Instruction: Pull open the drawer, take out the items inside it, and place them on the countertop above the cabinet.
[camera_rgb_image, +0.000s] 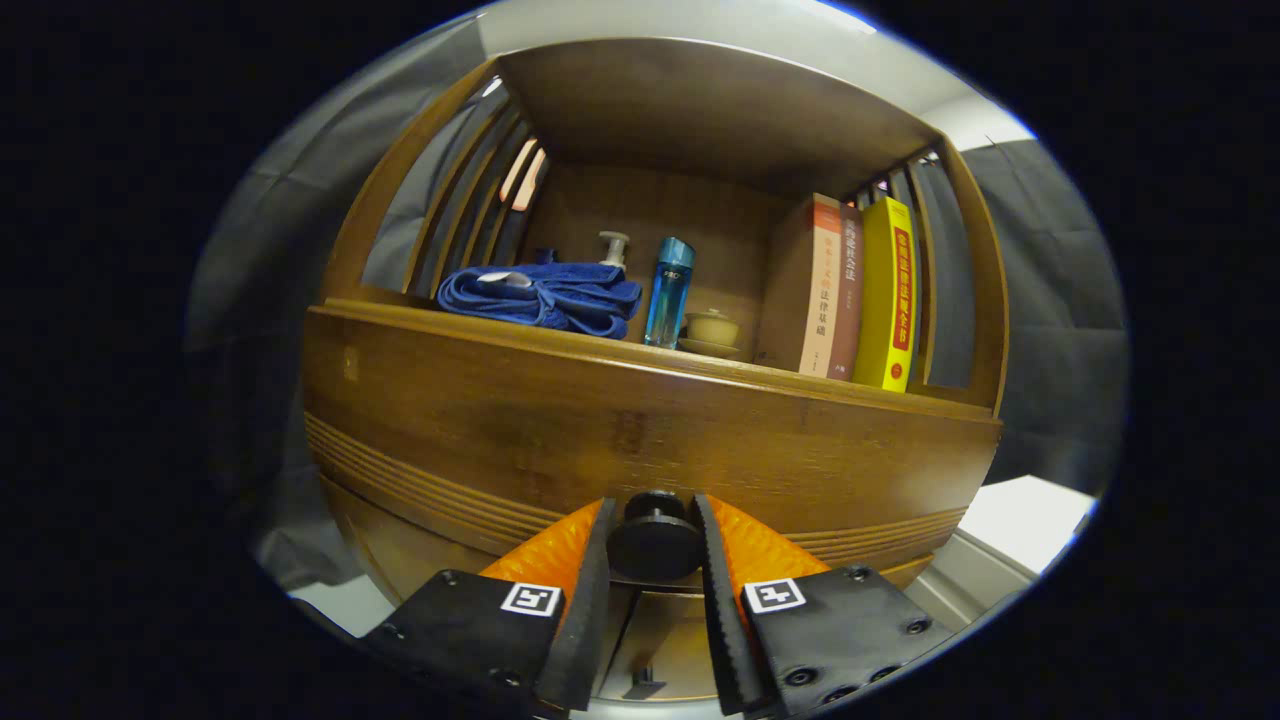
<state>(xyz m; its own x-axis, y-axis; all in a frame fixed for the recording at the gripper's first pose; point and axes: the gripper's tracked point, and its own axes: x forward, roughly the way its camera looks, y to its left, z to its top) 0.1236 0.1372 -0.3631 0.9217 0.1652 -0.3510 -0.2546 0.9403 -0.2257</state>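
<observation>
Gripper (655, 545) jaws closed on the drawer knob (655, 542), both fingers pressing its sides. Drawer (640, 440) front just ahead. On the table (700, 365) above: blue towel (545, 297), blue bottle (668, 292), cup (712, 327), three upright books (850, 295).

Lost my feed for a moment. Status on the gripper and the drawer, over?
Gripper fingers flank the black drawer knob, apparently closed on it. Drawer front looks at most slightly out. Nothing between fingers and knob; towel, bottle, books sit on the countertop above.
</observation>
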